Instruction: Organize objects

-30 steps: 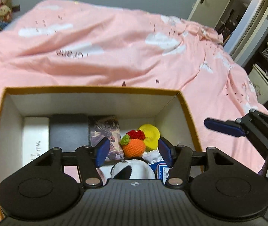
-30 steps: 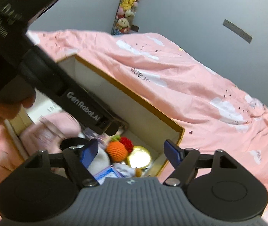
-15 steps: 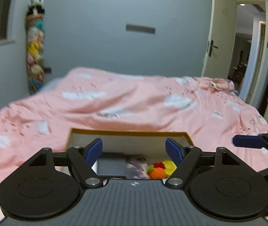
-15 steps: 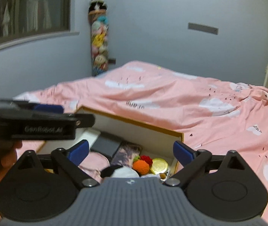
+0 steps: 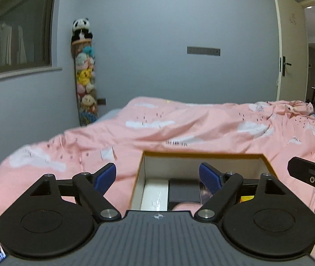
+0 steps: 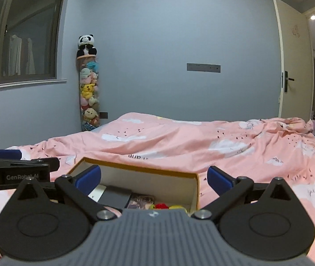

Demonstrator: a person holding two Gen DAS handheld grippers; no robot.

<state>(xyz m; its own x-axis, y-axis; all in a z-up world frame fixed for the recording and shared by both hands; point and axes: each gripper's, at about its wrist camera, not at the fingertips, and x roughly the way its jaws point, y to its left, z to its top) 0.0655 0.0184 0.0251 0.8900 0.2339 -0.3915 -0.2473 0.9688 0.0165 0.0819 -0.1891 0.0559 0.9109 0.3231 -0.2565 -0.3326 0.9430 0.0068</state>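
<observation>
Box (image 5: 204,155) on bed (image 5: 179,128), apparently filled.

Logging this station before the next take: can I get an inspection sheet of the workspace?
Surface: pink quilt with white clouds, rumpled.
Job's things: open box on the quilt, holding a white packet, a dark case, a red knit piece.
Clutter: nothing seen.
Grippers: left gripper and right gripper open, empty, above the box.
Cables: nothing seen.
Surroundings: blue wall, plush toy column, window, open door.

Blue-grey walls (image 6: 157,33), pink-quilted bed (image 6: 201,141), window (image 6: 20,44) left.
</observation>
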